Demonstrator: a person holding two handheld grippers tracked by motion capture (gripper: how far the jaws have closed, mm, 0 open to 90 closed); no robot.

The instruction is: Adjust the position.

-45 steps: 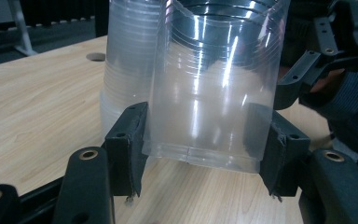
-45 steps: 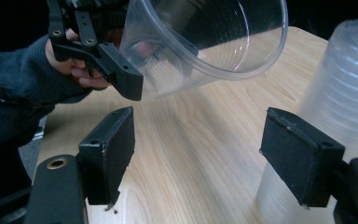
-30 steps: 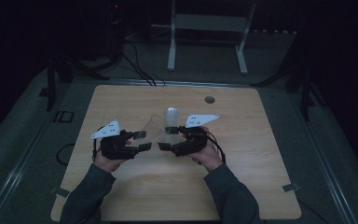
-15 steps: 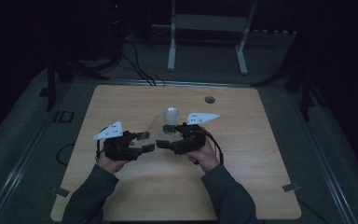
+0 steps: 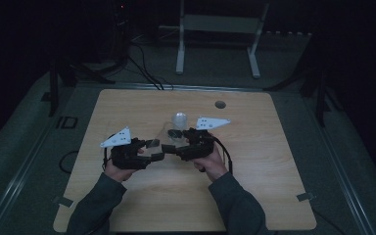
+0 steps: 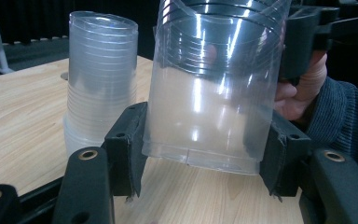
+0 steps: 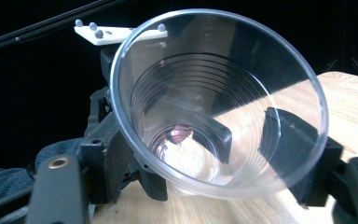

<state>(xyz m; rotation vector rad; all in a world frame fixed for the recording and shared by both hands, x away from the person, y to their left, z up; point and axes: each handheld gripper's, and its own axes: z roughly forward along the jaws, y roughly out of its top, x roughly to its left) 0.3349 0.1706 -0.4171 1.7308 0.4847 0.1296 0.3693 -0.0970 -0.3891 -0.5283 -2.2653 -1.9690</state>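
Observation:
A clear plastic cup (image 6: 214, 93) hangs tilted above the wooden table (image 5: 274, 196), held between both grippers. My left gripper (image 6: 205, 158) is shut on the cup's base, one black pad on each side. My right gripper (image 7: 200, 144) faces into the cup's mouth (image 7: 242, 70). Its jaws have just been closing, and their pads now sit against the cup's wall behind the rim. From above, the left gripper (image 5: 156, 149) and right gripper (image 5: 170, 142) meet tip to tip at the table's middle. A stack of clear cups (image 5: 178, 119) stands upright just behind them, also in the left gripper view (image 6: 100, 79).
A round cable hole (image 5: 220, 104) sits in the tabletop near its far edge. A white metal stand (image 5: 215, 24) and cables (image 5: 147, 73) lie on the dark floor beyond the table. Tape marks (image 5: 306, 197) sit near the front corners.

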